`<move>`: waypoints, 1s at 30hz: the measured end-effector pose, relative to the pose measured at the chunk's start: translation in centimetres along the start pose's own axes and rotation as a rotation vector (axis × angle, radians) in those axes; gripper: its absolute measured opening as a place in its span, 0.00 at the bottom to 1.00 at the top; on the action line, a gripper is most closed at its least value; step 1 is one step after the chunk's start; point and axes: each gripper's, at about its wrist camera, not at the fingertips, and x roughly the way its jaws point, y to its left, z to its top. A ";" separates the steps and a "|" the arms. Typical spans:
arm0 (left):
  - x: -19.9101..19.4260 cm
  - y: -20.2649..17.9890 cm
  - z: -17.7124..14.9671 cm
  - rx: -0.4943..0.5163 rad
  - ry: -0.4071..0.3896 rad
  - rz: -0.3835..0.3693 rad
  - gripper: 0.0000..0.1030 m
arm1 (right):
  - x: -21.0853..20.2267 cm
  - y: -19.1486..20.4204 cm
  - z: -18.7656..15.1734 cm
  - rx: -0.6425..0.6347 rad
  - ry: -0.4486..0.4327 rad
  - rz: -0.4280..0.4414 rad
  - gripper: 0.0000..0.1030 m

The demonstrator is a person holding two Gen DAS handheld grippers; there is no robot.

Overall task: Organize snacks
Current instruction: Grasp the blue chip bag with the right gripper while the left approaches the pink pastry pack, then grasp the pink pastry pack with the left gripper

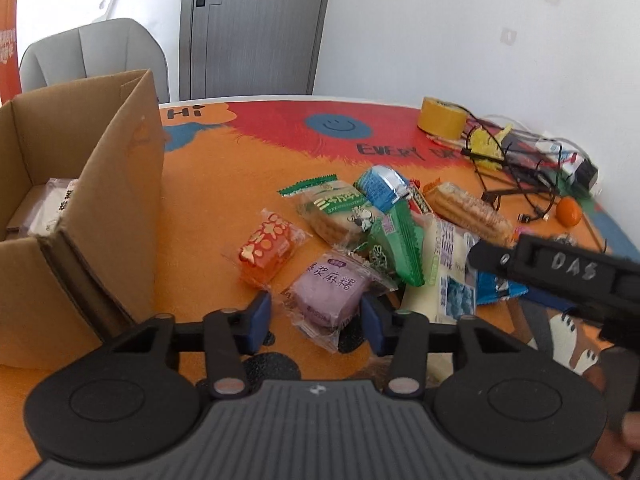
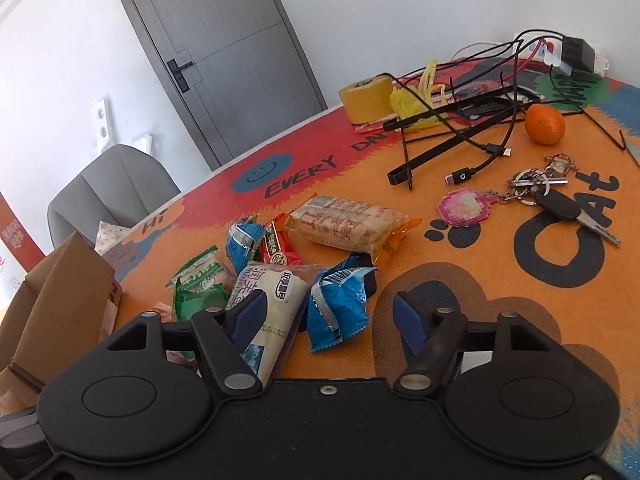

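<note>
A pile of wrapped snacks lies on the orange mat. My left gripper (image 1: 316,320) is open, its blue pads either side of a purple mochi pack (image 1: 330,290). An orange-red pack (image 1: 266,250) and a green biscuit pack (image 1: 340,210) lie just beyond. An open cardboard box (image 1: 80,200) stands at the left with a white packet inside. My right gripper (image 2: 326,318) is open around a crumpled blue pack (image 2: 338,304), with its left pad over a white pack (image 2: 268,300). A long cracker pack (image 2: 346,228) lies farther off.
A yellow tape roll (image 2: 366,96), tangled black cables and a stand (image 2: 460,128), an orange fruit (image 2: 545,124) and keys (image 2: 556,200) lie at the right of the mat. A grey chair (image 1: 96,56) and door are behind.
</note>
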 end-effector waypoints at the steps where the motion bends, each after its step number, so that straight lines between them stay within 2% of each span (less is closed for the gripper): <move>1: -0.1 0.0 0.0 -0.001 -0.005 -0.002 0.40 | 0.2 0.0 0.0 -0.001 0.004 -0.001 0.61; 2: -0.3 0.0 0.0 0.001 -0.010 -0.004 0.39 | 0.3 0.1 0.0 -0.005 0.001 0.000 0.58; 4: -0.6 0.0 0.1 0.002 -0.021 -0.009 0.33 | 0.6 0.2 -0.1 -0.013 0.004 0.010 0.34; 7: -1.3 0.4 0.2 -0.014 -0.029 -0.037 0.23 | 0.5 0.1 -0.4 -0.014 0.008 0.008 0.28; 17: -3.2 1.5 -0.4 -0.057 -0.045 -0.090 0.12 | -2.2 0.7 -2.0 -0.005 -0.020 0.042 0.28; 22: -4.3 1.9 -0.6 -0.057 -0.053 -0.108 0.00 | -3.4 1.6 -2.3 -0.017 -0.037 0.060 0.28; 27: -4.8 2.2 -0.8 -0.049 -0.040 -0.108 0.00 | -4.3 2.0 -2.7 -0.021 -0.050 0.069 0.28; 30: -4.8 1.9 -0.8 -0.016 -0.033 -0.099 0.06 | -4.3 1.8 -3.1 -0.016 -0.045 0.067 0.28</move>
